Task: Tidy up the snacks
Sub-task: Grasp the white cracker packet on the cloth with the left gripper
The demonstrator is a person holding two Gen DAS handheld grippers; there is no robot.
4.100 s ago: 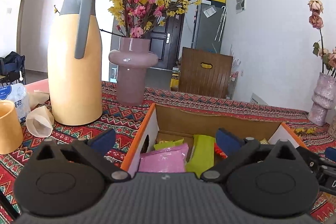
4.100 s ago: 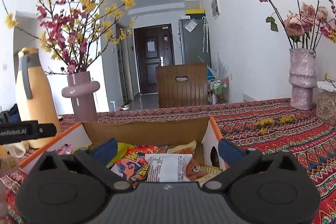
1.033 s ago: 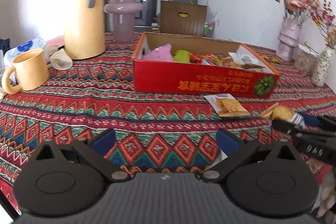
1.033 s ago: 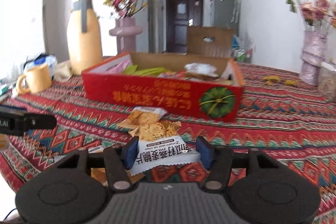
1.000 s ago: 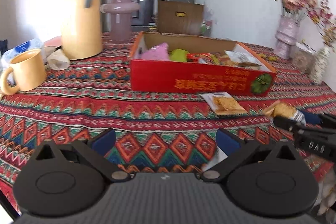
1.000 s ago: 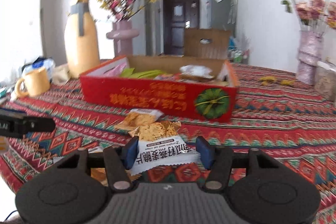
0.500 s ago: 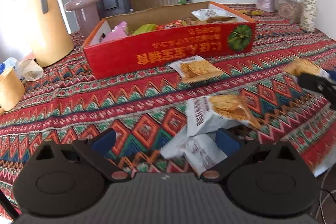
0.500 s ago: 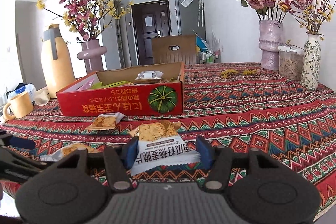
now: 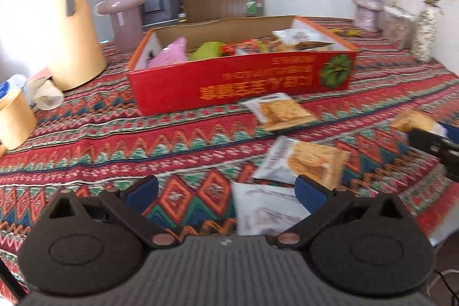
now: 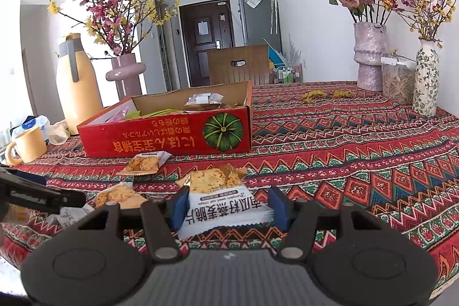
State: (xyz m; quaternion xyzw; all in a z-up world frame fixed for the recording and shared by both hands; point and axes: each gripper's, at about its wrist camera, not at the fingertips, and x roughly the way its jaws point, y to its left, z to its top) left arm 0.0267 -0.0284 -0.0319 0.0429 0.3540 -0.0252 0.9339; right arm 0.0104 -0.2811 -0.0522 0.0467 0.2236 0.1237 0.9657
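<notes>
right hand-held gripper [image 10: 228, 204] is clamping a white crisp packet [image 10: 221, 200] between its blue pads, holding it just above the patterned surface [image 10: 344, 151]. left hand-held gripper [image 9: 226, 189] is hovering with jaws wide apart and nothing between them, over two loose snack packets [image 9: 304, 162] lying on the surface. another packet [image 9: 279, 112] is lying just in front of the red snack box [image 9: 243, 83], which is holding assorted snacks. yellow mug [image 10: 27, 146] and thermos [image 10: 76, 85] are standing left of the box.
</notes>
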